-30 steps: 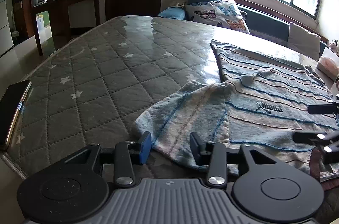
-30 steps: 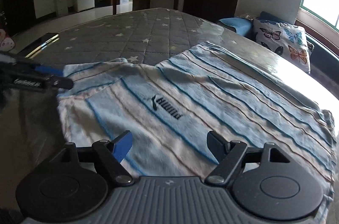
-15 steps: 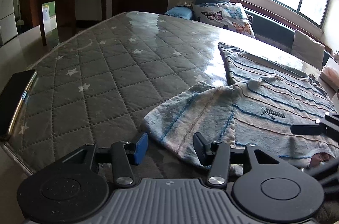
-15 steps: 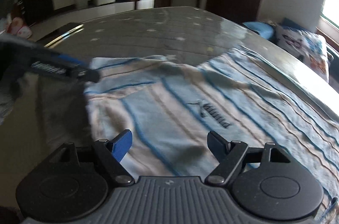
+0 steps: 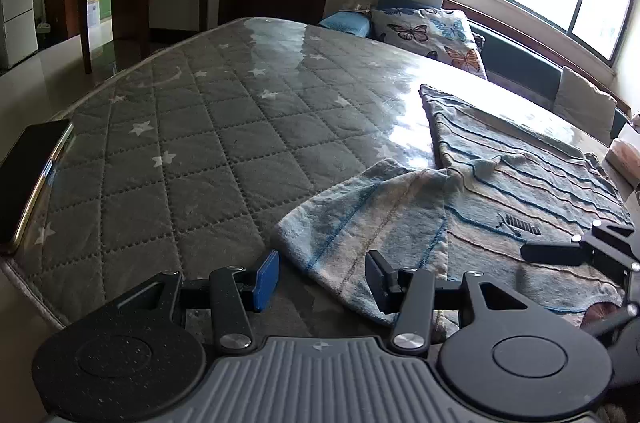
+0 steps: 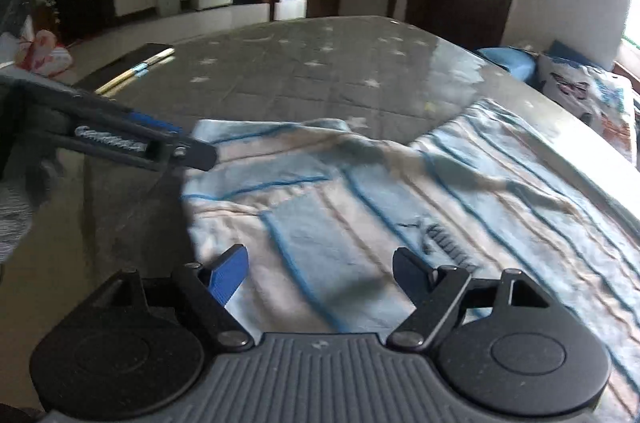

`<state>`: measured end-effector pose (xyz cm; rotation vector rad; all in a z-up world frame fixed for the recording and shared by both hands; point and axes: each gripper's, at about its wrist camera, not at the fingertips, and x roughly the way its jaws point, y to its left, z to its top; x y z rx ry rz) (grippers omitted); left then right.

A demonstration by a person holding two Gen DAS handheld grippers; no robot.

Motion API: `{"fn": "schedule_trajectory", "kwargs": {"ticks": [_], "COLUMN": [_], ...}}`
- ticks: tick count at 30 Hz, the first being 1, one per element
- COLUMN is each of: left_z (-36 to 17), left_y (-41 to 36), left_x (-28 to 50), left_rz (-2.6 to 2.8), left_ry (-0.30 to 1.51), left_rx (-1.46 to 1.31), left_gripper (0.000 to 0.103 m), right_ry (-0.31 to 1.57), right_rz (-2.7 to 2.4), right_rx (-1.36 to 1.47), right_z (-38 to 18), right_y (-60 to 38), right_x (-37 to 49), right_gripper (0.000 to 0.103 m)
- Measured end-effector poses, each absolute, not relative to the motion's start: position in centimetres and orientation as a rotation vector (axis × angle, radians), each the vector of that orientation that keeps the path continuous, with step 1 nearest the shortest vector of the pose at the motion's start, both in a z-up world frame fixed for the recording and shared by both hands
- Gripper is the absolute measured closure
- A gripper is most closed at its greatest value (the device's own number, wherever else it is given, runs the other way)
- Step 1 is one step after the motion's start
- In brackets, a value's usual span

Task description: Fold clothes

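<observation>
While the striped shirt (image 5: 516,199) lies spread on the mattress (image 5: 208,143) and not yet folded, I judge that I am at the start of the first fold, where I must take the near parts of the cloth.

My left gripper (image 5: 322,279) has its jaws spread wide and holds nothing. The sleeve (image 5: 360,223) lies just in front of them, and its corner reaches between the two fingers, but I cannot tell if the cloth touches them.

My right gripper (image 6: 320,275) also has its jaws spread and empty. It hangs over the body of the shirt, and the printed logo (image 6: 444,239) is just ahead of the right finger.

For the next move I think the left jaws must go down and forward until the sleeve edge sits between them, then close. The right jaws should find an edge near them to pinch, because flat cloth is hard to take from above.
</observation>
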<state>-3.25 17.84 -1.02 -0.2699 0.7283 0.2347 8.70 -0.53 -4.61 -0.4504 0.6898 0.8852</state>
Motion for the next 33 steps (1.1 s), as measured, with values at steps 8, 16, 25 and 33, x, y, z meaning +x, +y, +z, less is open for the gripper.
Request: {"fn": "schedule_trajectory", "kwargs": {"ticks": [8,16,25,33], "left_z": [-1.2,0.6,2.2,-0.4], "left_y": [17.8,17.1,15.6,17.1], "left_x": [-3.0,-3.6,-4.3,-4.2], "left_rz": [0.221,0.125,0.048,0.262], "left_ry": [0.714,0.606,0.569,0.666], "left_rx": [-0.284,-0.295,-0.259,-0.232], "left_gripper": [0.068,0.100,0.099,0.055], "right_ry": [0.699,0.695,0.692,0.698], "right_rz": [0.890,0.893,0.873,0.883], "right_rx": [-0.439,-0.443,-0.419,-0.420], "right_z": [-4.7,-4.8,-4.3,-4.8], "right_y": [0.4,0.6,-0.6,0.2], "right_x": [8.6,8.6,8.8,8.9], "right_gripper": [0.022,0.021,0.021,0.021]}}
